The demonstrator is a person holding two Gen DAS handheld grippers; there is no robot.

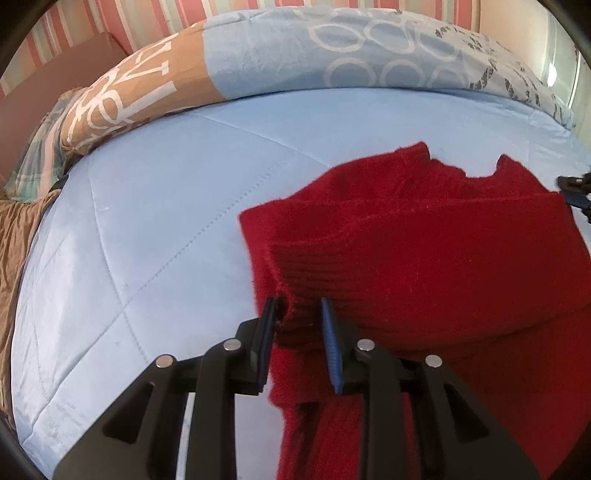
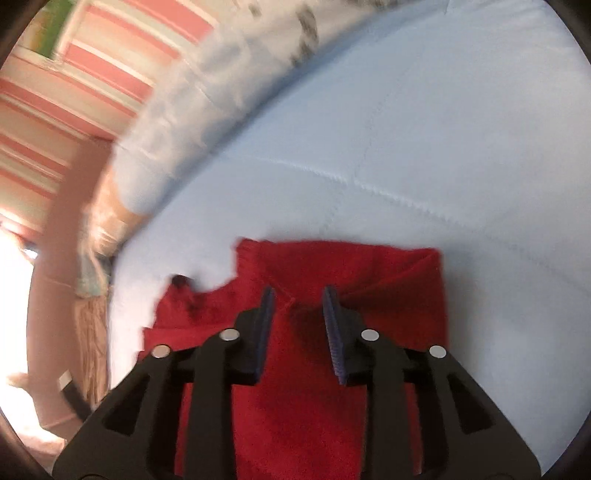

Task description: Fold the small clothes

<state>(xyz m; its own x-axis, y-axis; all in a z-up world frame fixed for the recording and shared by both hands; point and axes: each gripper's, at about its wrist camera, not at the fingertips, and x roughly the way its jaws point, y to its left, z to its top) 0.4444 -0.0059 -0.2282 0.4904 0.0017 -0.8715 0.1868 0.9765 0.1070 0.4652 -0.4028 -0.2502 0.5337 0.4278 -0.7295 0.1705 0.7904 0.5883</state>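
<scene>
A red knitted garment (image 1: pixel 424 240) lies on a bed covered with a light blue quilt (image 1: pixel 147 221). In the left wrist view the garment is partly folded over itself, and its ribbed edge comes down between the fingers of the left hand-held gripper (image 1: pixel 298 325). The two blue pads (image 1: pixel 330 343) of this hand-held gripper stand a little apart with a bunch of the red ribbed fabric pressed between them, so it has hold of the garment at this edge. The fabric hangs down below the fingers, toward the near edge of the bed.

At the far edge of the bed there is a rolled blanket (image 1: pixel 332 55), blue with pale rings and brown at its left part. Behind it is a wall with pink and white stripes (image 1: pixel 122 22).

In the right wrist view, which is blurred, the right hand-held gripper (image 2: pixel 298 317) is above the garment (image 2: pixel 332 280), where a folded corner lies flat on the quilt (image 2: pixel 406 147). Its fingers are apart with a clear gap, and I cannot tell if the tips touch the fabric. Nothing is seen pinched between the pads (image 2: pixel 332 332). A small dark part of this hand-held gripper shows at the right border of the left wrist view, just beside the garment
</scene>
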